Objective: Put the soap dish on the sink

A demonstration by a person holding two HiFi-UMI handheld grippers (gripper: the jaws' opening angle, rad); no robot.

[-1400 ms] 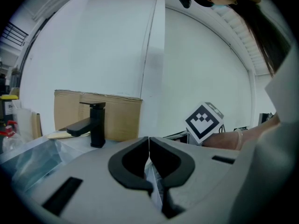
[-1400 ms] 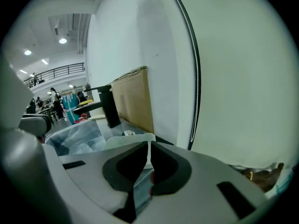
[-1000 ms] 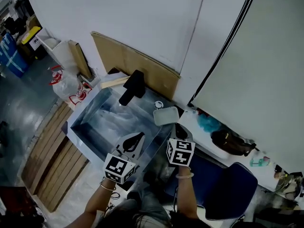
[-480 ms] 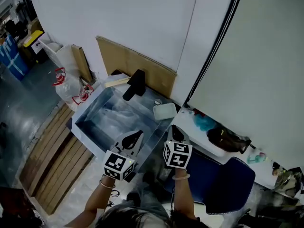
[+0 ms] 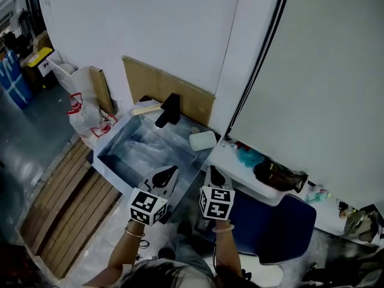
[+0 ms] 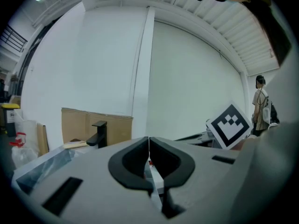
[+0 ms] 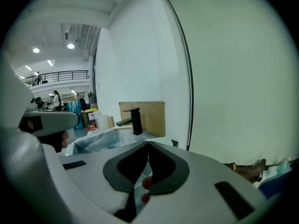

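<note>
The pale square soap dish [image 5: 203, 140] rests on the right rim of the steel sink [image 5: 117, 145], near the black faucet [image 5: 170, 110]. My left gripper [image 5: 174, 170] hovers over the sink's near corner, shut and holding nothing. My right gripper [image 5: 211, 170] is beside it, short of the dish, also shut and holding nothing. In the left gripper view the jaws [image 6: 149, 149] meet in a thin line, with the faucet [image 6: 99, 133] far left. The right gripper view shows shut jaws [image 7: 148, 146], the soap dish [image 7: 161, 140] just beyond them and the faucet [image 7: 134, 120].
Brown cardboard [image 5: 162, 86] leans on the wall behind the sink. A white counter [image 5: 237, 173] to the right carries a teal item [image 5: 247, 156] and a dark bag [image 5: 279, 177]. A blue chair [image 5: 273, 227] stands below it. A wooden pallet [image 5: 66, 203] lies left.
Both grippers have drawn back toward the person, away from the soap dish, which stays on the sink rim. The head view has shifted back too.
</note>
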